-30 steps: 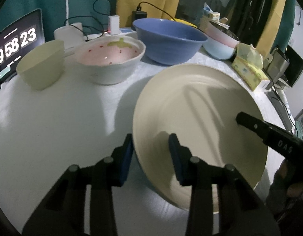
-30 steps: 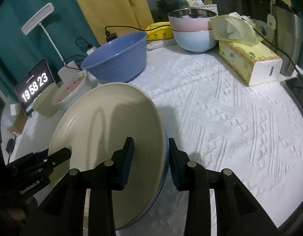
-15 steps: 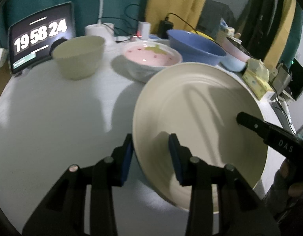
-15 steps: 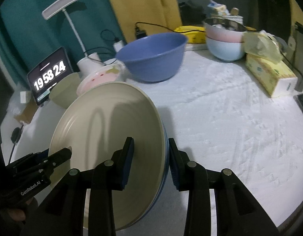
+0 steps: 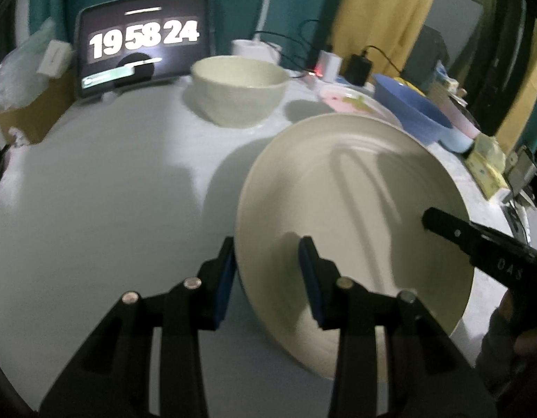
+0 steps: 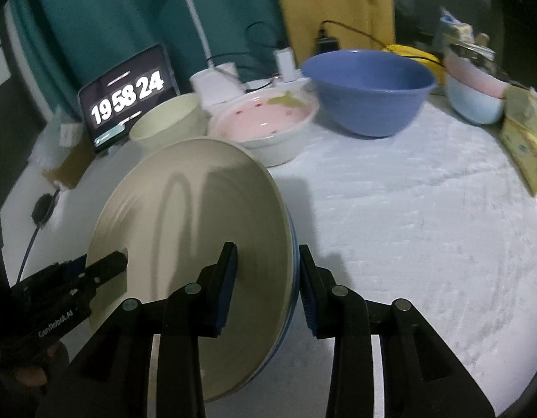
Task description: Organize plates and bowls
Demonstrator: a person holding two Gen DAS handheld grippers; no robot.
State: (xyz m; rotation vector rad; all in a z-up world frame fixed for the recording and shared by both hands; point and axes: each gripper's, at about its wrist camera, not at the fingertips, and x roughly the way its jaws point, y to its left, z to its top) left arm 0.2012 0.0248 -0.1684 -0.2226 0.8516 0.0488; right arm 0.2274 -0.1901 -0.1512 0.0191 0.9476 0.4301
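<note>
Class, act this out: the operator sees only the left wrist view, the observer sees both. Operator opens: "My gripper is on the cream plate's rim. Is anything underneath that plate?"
Observer: Yes. The right wrist view shows a blue plate nested under the cream plate. Its rim peeks out along the edge.
Operator: Does the other gripper hold both?
Observer: The right gripper straddles both rims, with one pad on the cream face and the other behind the blue plate.
Operator: What is the white pole behind the bowls?
Observer: A desk lamp. Its flat head shows at the top of the right wrist view.
</note>
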